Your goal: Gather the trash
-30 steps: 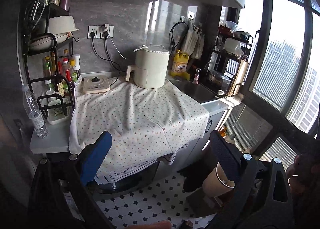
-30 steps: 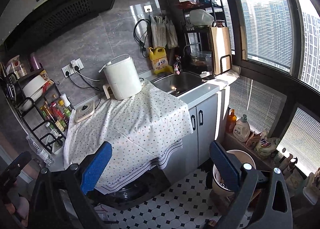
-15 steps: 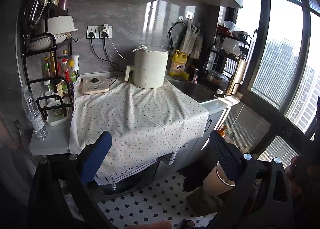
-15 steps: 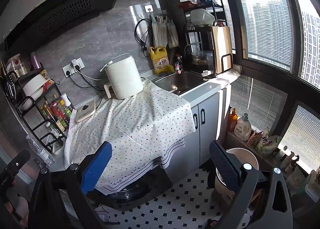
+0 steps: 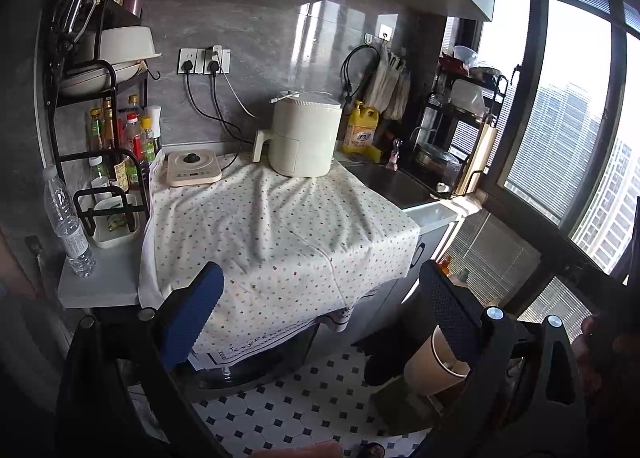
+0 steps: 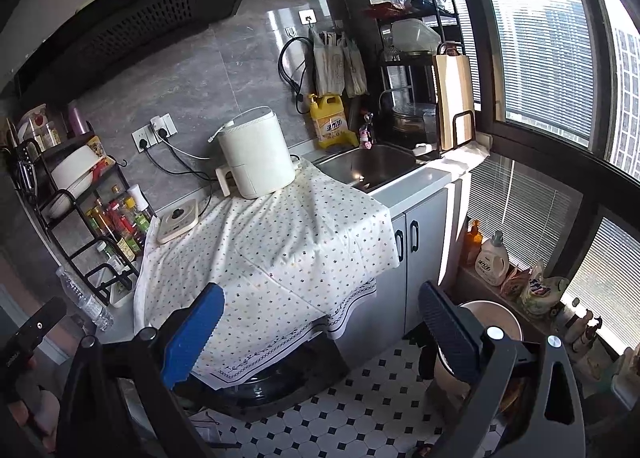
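Observation:
A beige round trash bin [image 6: 496, 318] stands on the tiled floor right of the counter, partly hidden behind my right gripper's finger; it also shows in the left wrist view [image 5: 432, 366]. My left gripper [image 5: 320, 318] is open and empty, held in front of the counter's edge. My right gripper [image 6: 320, 330] is open and empty, held in front of the cloth's hanging edge. The counter is covered by a dotted white cloth [image 5: 272, 226]. A clear plastic water bottle [image 5: 68, 226] stands on the left end of the counter.
A white air fryer [image 5: 300, 134] and a small cream appliance [image 5: 192, 168] sit on the cloth at the back. A black rack of sauce bottles [image 5: 116, 142] stands left. A sink [image 6: 368, 166] lies right, cleaning bottles [image 6: 490, 258] on the window ledge.
Both views have shifted only slightly; the right wrist view has drawn a little nearer to the counter. Both grippers stay open and empty.

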Demonstrator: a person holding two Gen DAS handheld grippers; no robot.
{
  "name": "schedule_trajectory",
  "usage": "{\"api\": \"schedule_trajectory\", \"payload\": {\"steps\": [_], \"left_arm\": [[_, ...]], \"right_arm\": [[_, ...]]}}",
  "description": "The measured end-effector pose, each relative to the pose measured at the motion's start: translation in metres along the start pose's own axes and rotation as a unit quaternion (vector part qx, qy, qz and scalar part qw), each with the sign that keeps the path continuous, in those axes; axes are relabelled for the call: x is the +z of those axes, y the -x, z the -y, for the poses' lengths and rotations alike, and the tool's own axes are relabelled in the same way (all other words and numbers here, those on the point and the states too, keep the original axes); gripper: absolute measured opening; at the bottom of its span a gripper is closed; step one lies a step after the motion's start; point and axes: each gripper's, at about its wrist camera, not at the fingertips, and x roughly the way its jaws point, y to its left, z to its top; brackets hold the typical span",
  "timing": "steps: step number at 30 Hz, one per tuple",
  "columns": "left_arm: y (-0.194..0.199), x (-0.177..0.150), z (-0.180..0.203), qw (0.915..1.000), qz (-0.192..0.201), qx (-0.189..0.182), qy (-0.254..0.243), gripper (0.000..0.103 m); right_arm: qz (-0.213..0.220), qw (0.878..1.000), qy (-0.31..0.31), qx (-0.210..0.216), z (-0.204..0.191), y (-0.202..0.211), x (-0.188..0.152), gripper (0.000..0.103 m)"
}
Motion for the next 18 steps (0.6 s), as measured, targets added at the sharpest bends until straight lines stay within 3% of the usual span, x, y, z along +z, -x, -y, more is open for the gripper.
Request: {"api": "schedule_trajectory", "payload": {"steps": [18], "left_arm": [[-0.0017, -0.0062, -0.0043, 1.0000, -0.009, -0.002, 0.001, 0.097]], "right_arm": [[-0.009, 1.000, -0.010, -0.002, 0.0001, -0.0082, -0.0077, 0.095]]}}
